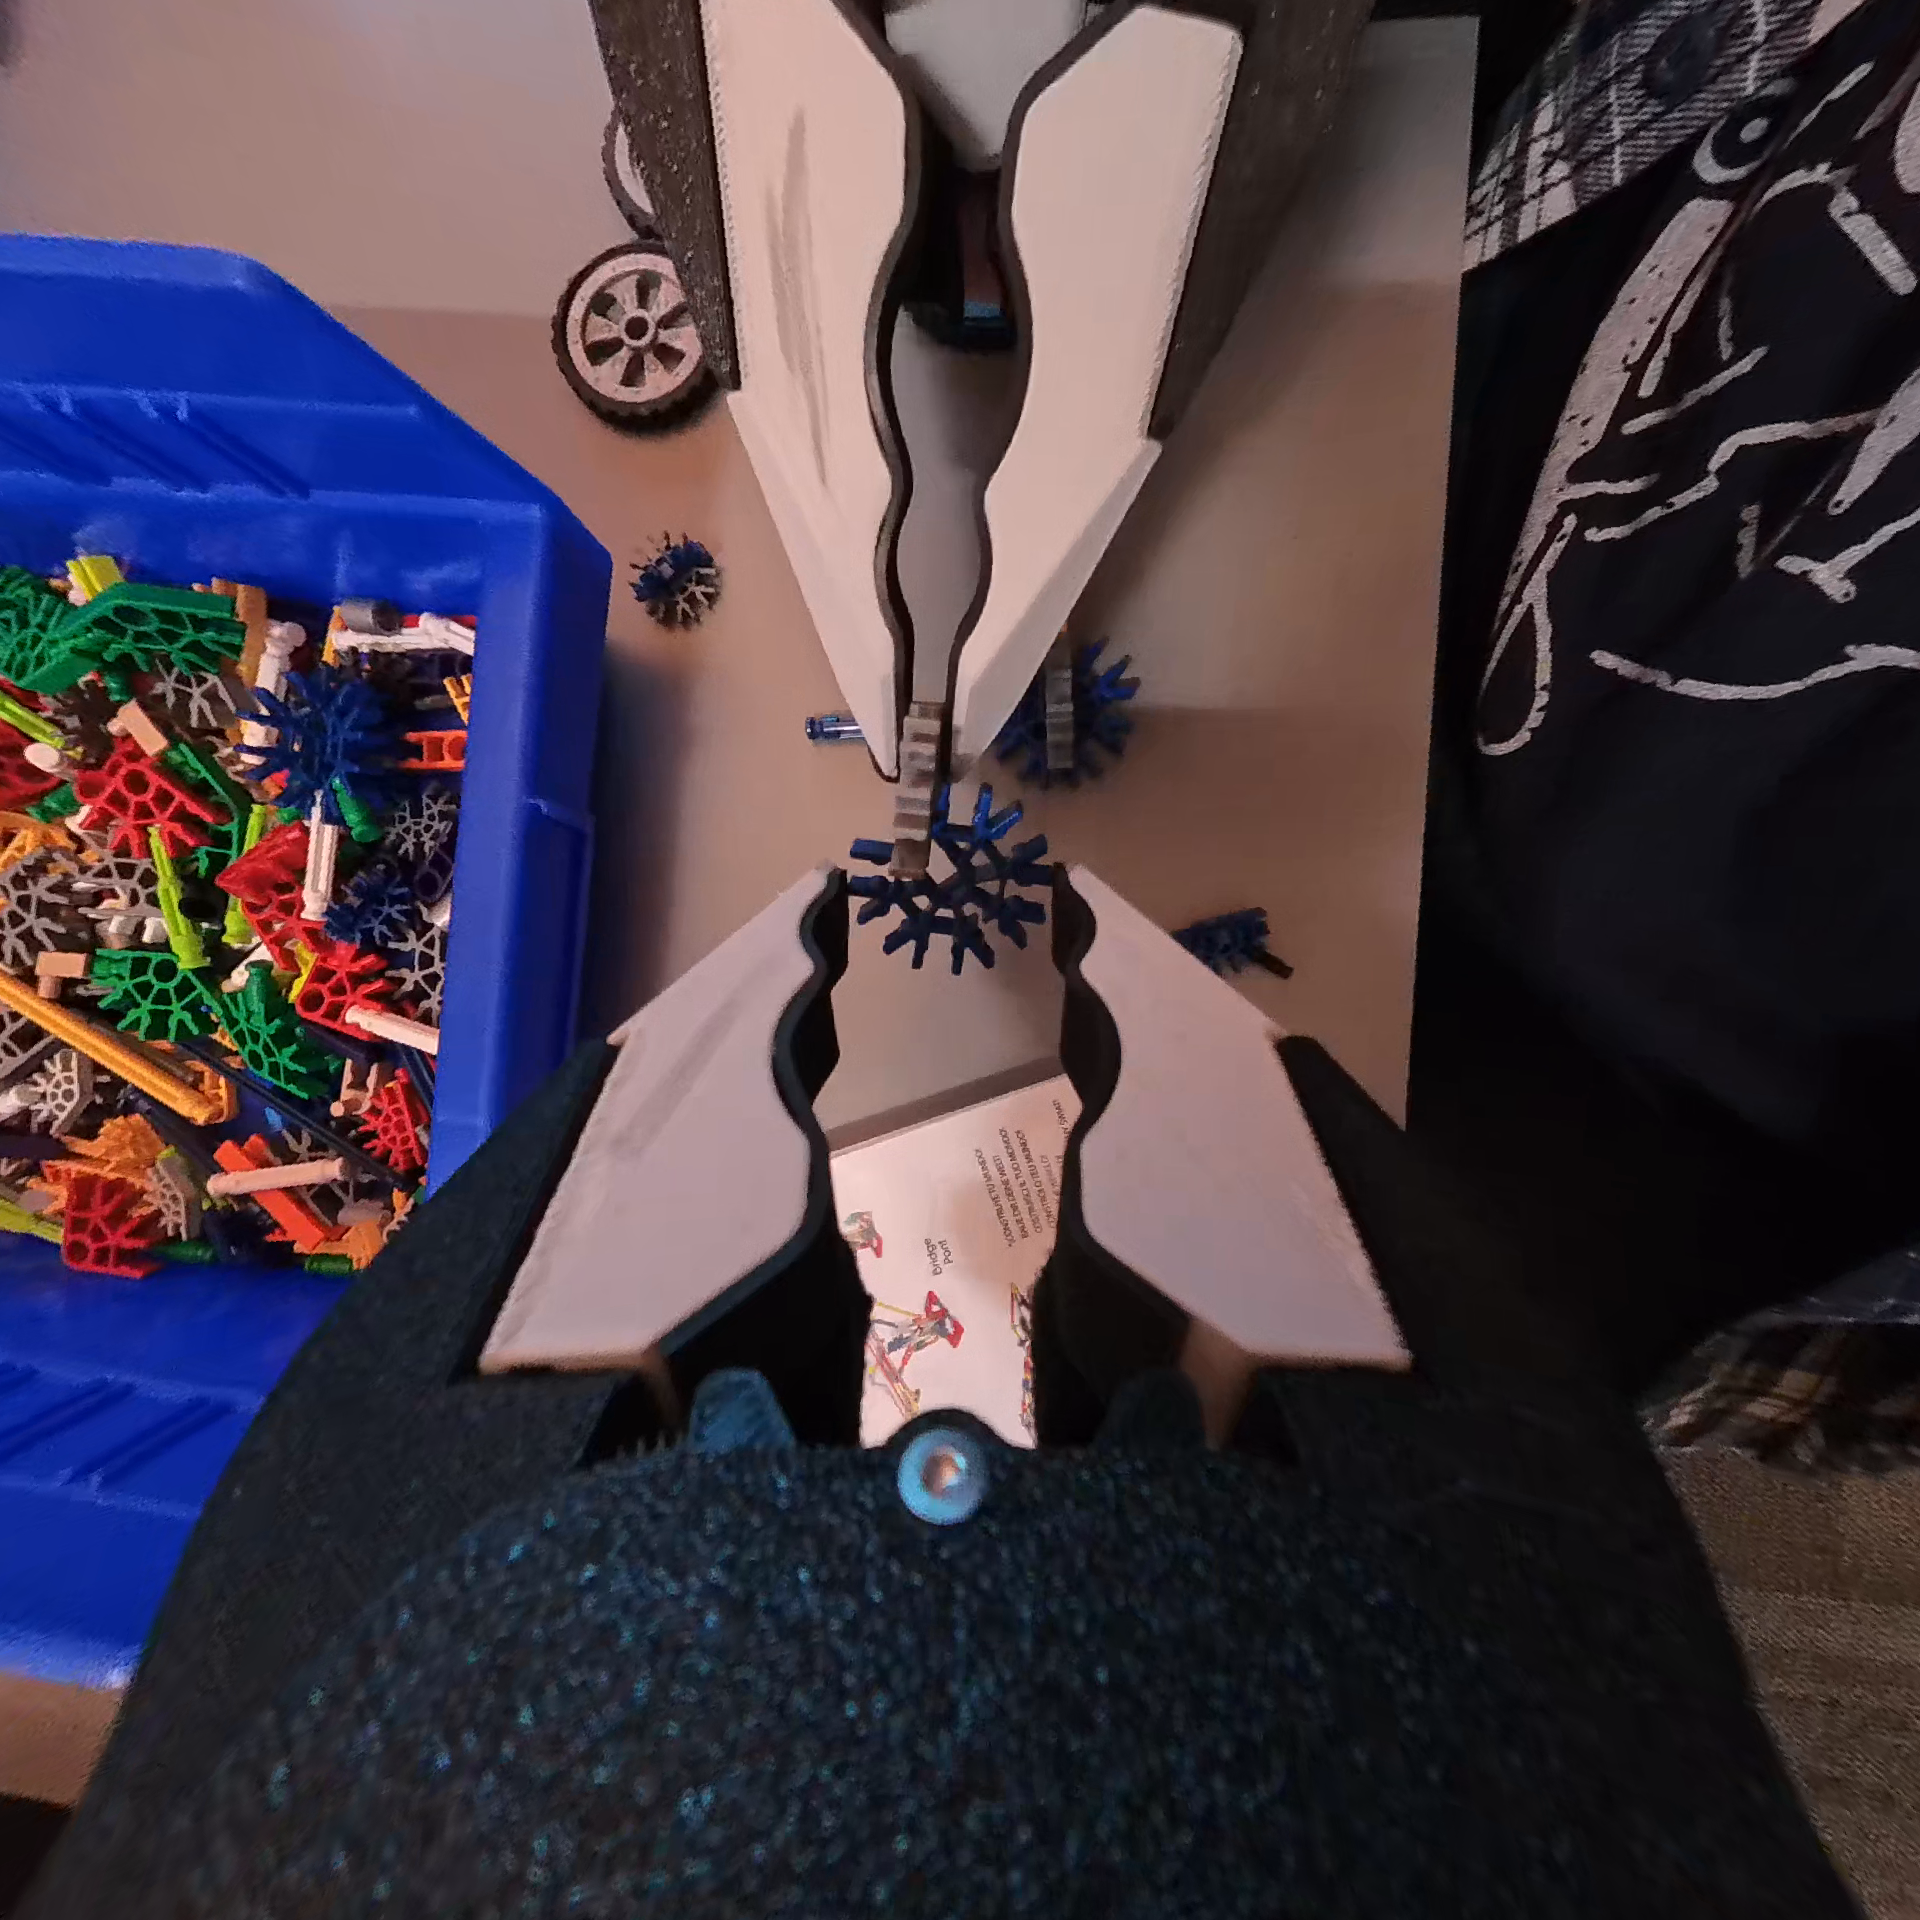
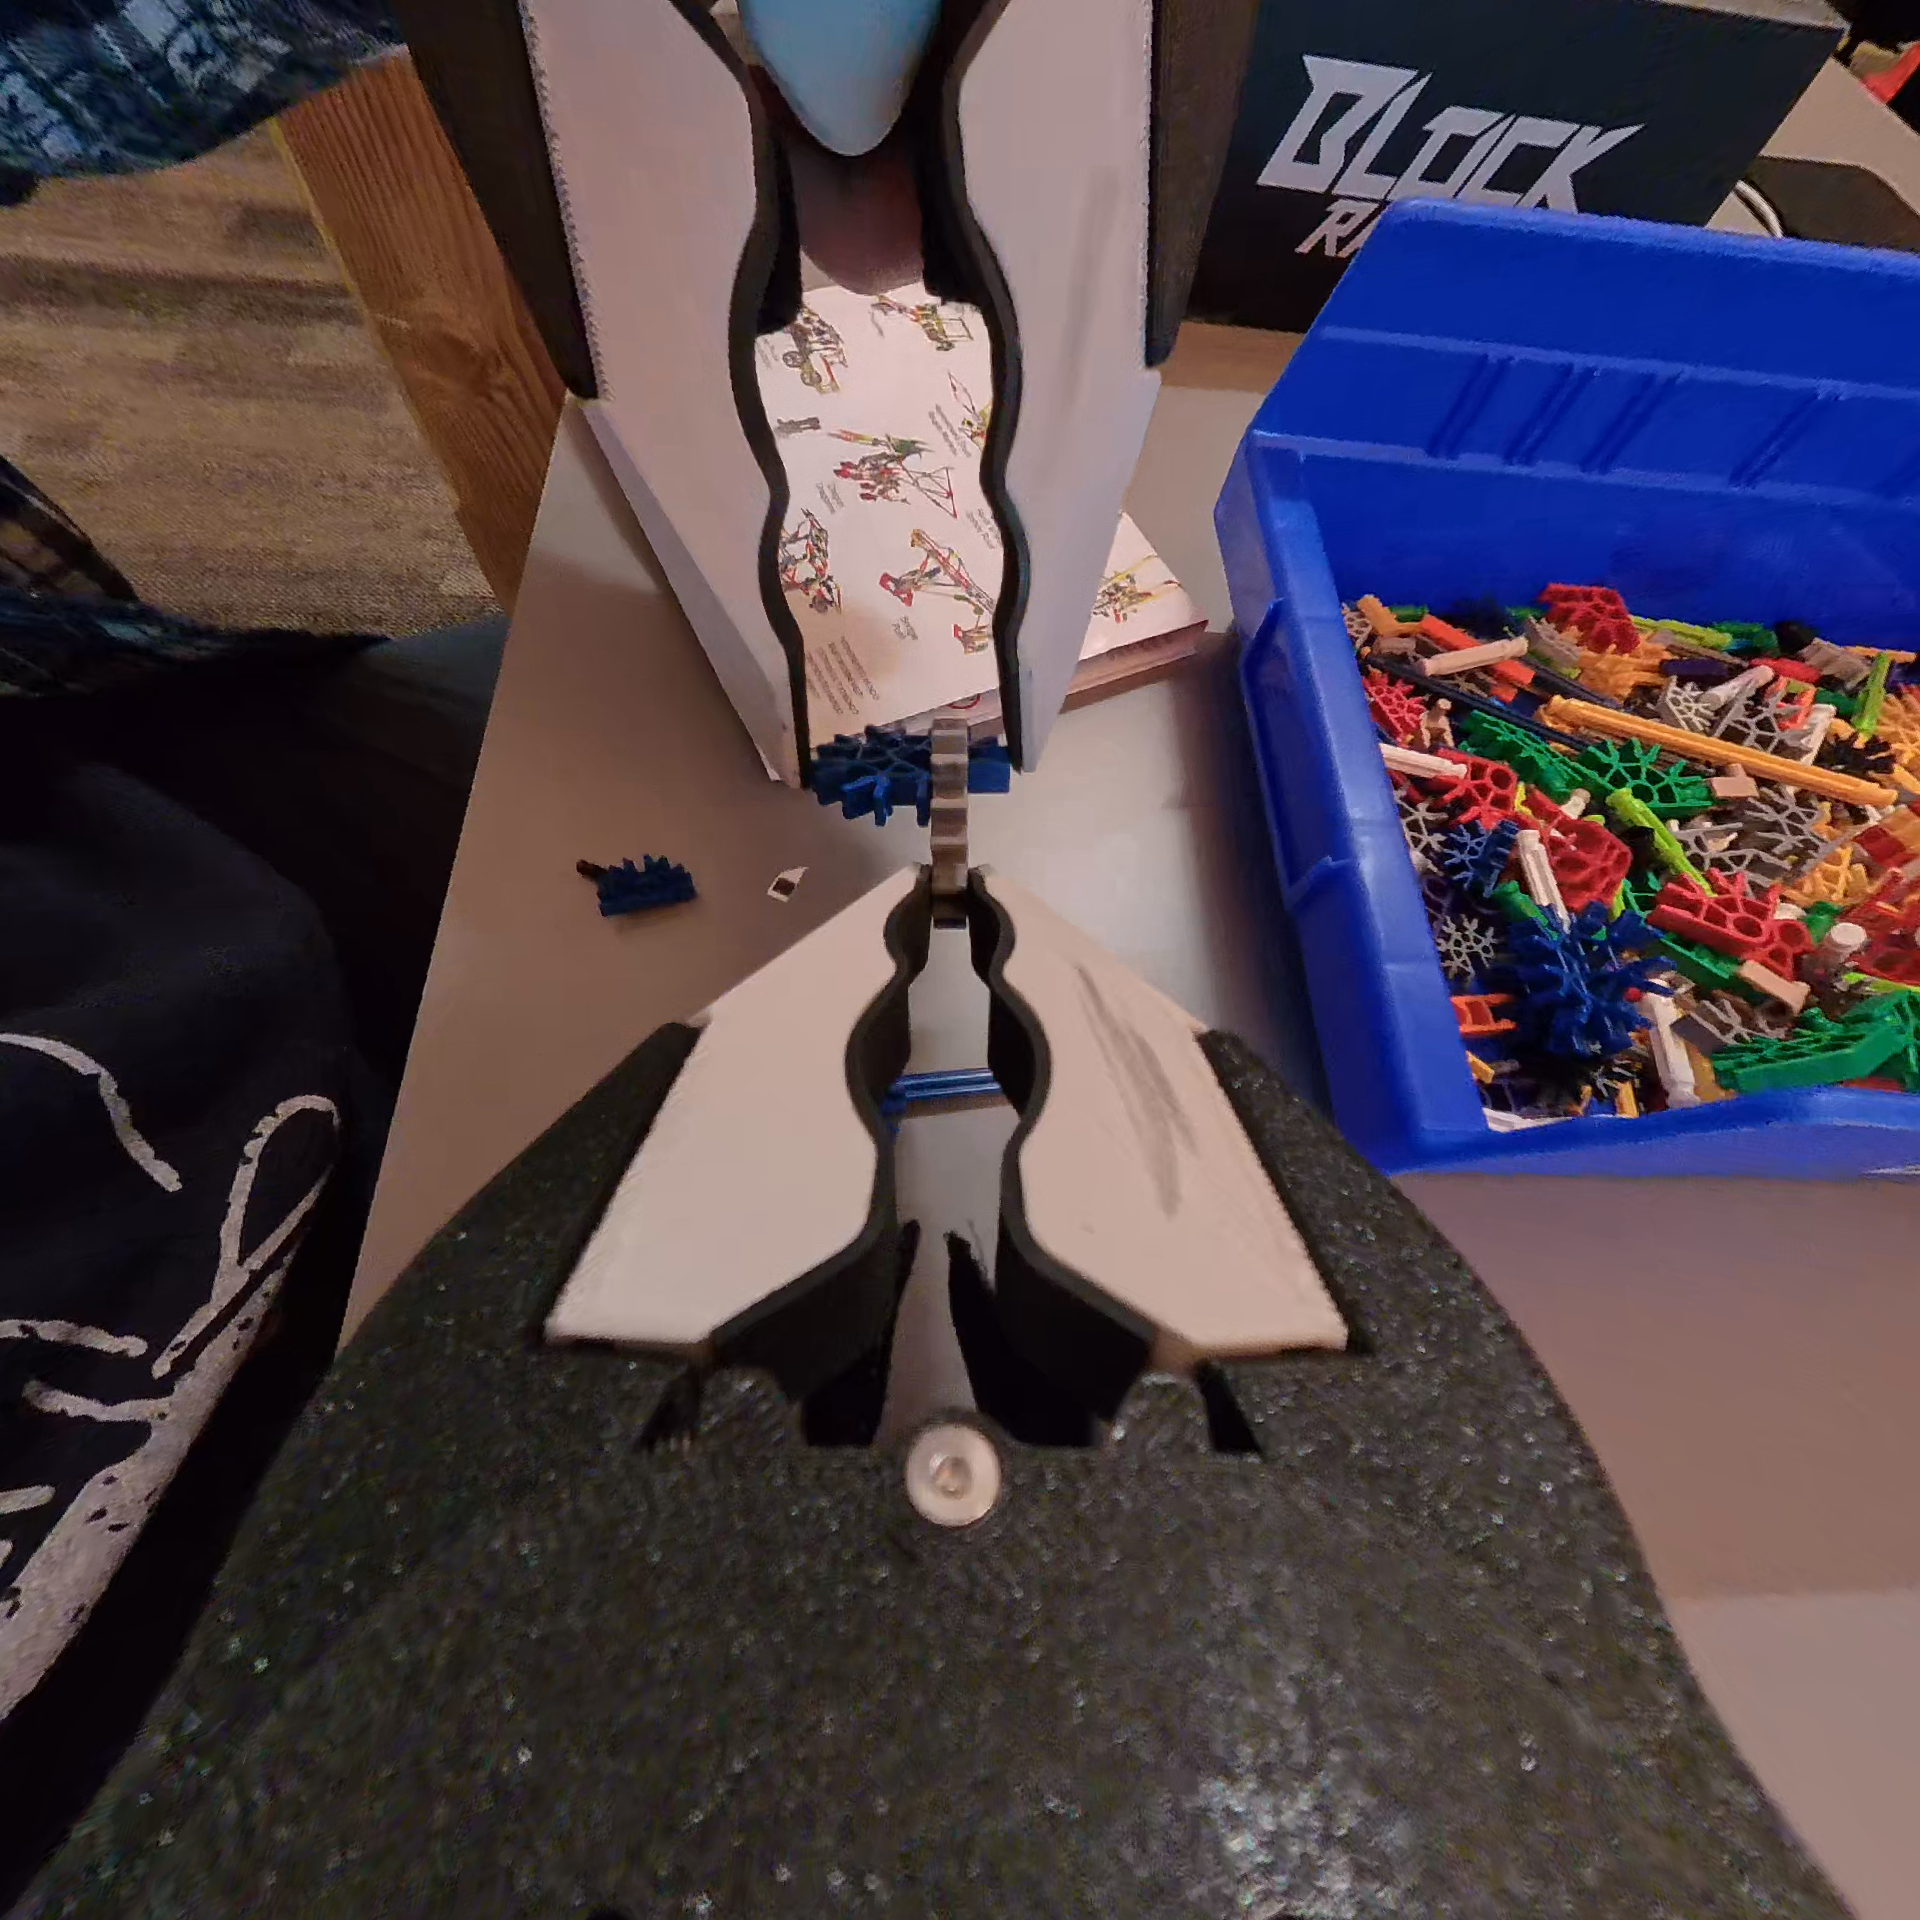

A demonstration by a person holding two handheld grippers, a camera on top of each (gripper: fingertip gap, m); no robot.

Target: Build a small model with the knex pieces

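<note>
My left gripper (image 1: 948, 883) is shut on a blue snowflake connector (image 1: 956, 904) and holds it flat just above the beige table (image 1: 1278, 540). My right gripper (image 2: 948, 881) reaches in from the opposite side and is shut on a grey connector (image 2: 948, 810) held on edge. The grey piece sits in a slot of the blue connector (image 2: 868, 774). The right gripper (image 1: 930, 743) and the grey connector (image 1: 914, 810) also show in the left wrist view. The left gripper (image 2: 912, 767) also shows in the right wrist view.
A blue bin (image 1: 520, 883) with several coloured building pieces stands beside the grippers (image 2: 1309, 852). Loose on the table lie a blue-grey joined pair (image 1: 1070, 707), a blue-grey ball (image 1: 675, 580), a wheel (image 1: 634, 332), a small blue piece (image 2: 644, 883), a blue rod (image 2: 940, 1086) and a booklet (image 2: 883, 499). A person's dark clothing (image 1: 1662, 623) is by the table edge. My two grippers' fingertips are within a few centimetres of each other.
</note>
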